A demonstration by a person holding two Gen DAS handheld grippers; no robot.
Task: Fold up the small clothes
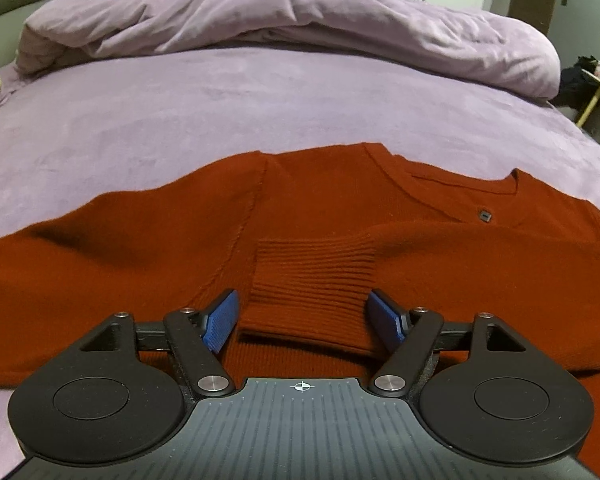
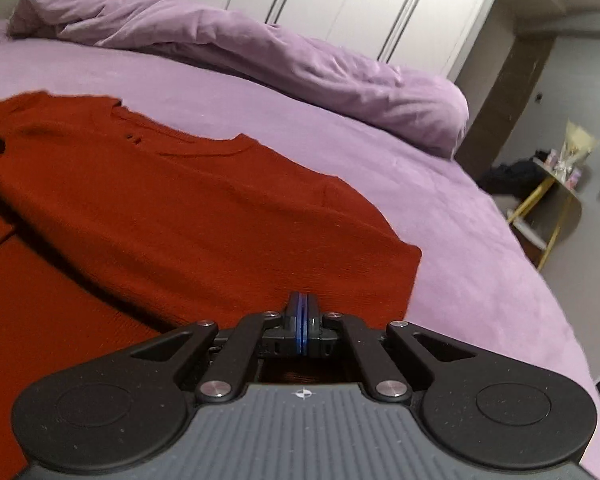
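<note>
A rust-red knitted sweater [image 1: 300, 208] lies spread flat on the purple bed, with its neckline toward the far side. One sleeve is folded across the body, and its ribbed cuff [image 1: 312, 280] lies between the blue pads [image 1: 222, 320] of my left gripper [image 1: 300, 316]. That gripper is open, with both pads standing clear of the cuff. In the right wrist view the same sweater [image 2: 180, 208] fills the left half. My right gripper [image 2: 303, 304] hangs over the sweater's near right edge. It is shut, pad against pad, and I see no cloth between them.
The purple sheet [image 1: 260, 100] stretches bare beyond the sweater. A bunched purple duvet [image 1: 300, 12] lies along the far side. White wardrobe doors [image 2: 340, 0] stand behind it. Off the bed's right edge stands a small gold-legged table [image 2: 556, 184] with items on it.
</note>
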